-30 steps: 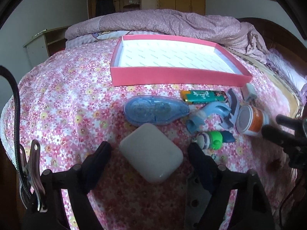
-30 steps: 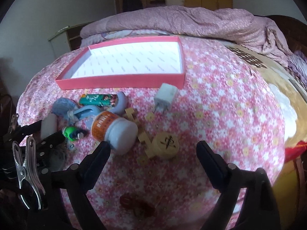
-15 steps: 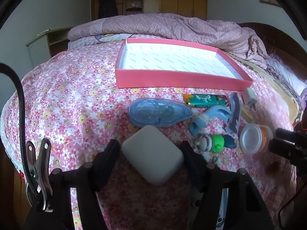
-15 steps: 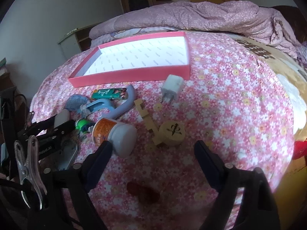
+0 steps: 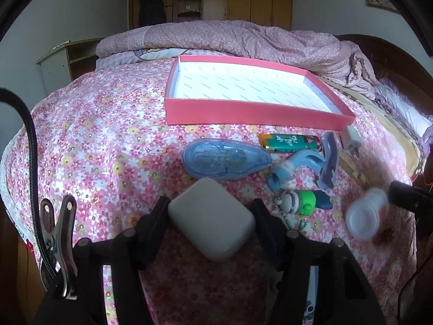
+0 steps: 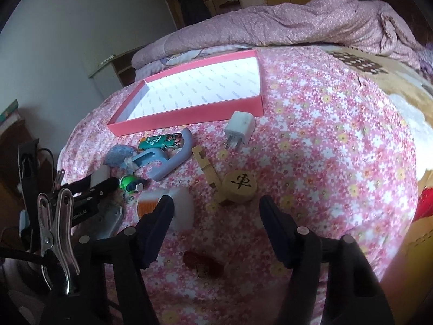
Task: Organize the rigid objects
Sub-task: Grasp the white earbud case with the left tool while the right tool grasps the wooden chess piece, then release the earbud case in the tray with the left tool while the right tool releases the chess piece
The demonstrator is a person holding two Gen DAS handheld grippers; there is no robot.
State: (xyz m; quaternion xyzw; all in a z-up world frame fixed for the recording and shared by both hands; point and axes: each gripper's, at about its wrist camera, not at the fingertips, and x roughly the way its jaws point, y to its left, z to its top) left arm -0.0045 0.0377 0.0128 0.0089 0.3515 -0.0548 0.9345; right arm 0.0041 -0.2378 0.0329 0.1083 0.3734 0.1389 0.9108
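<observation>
The left gripper [image 5: 211, 216] is clamping the white case [image 5: 212, 218] across its flat sides; smooth, rigid, light, likely slippery. The right gripper [image 6: 216, 211] is hanging wide open, holding nothing.

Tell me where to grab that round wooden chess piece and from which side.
Grip the wooden chess piece across its curved rim, coming from above. It lies flat, marked face up, so only the side wall offers opposing surfaces. The wooden strip touches its left edge, so set the right gripper fingers front and back.
</observation>
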